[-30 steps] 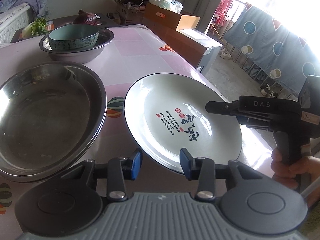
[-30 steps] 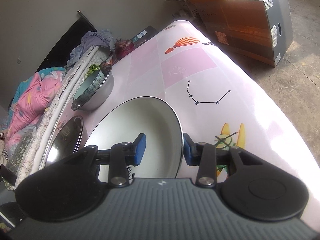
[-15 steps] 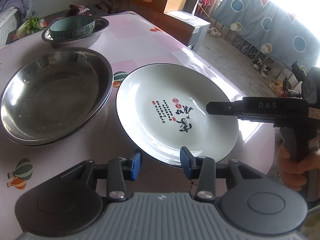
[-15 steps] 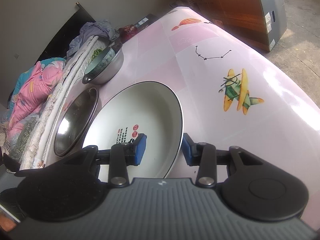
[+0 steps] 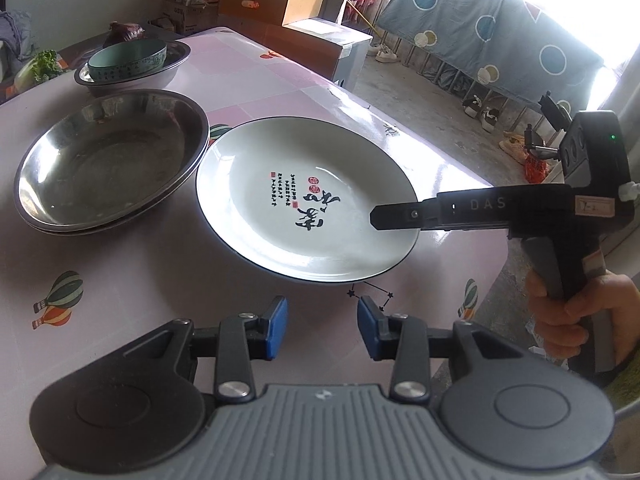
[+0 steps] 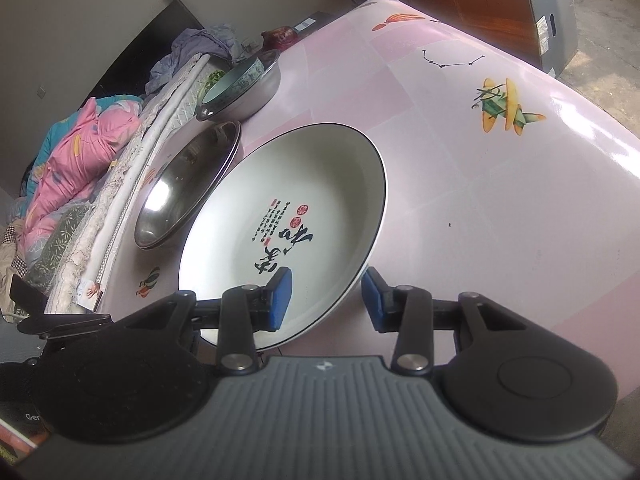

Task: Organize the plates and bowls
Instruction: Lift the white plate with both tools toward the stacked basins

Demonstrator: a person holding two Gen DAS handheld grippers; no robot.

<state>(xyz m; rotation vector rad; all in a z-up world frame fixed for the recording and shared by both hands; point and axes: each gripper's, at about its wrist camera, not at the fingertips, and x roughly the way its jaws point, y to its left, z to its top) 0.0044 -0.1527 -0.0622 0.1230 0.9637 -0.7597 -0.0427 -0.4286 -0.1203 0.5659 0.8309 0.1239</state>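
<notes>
Here the right tool [image 6: 326, 294], spread, straddles the white plate [image 6: 304, 184] rim, hiding its near edge; left tool [image 5: 322, 326] spread.

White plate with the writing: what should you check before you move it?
1. Right hand-held gripper straddles the rim of the white black-edged plate: ok.
2. Right jaws closed on the rim: not ok, pads apart.
3. Left hand-held gripper clear of the plate: ok, open, short of the rim.
4. Gap between the plate and the stacked steel basins: cannot tell.
5. Plate flat on the pink table: cannot tell.
</notes>
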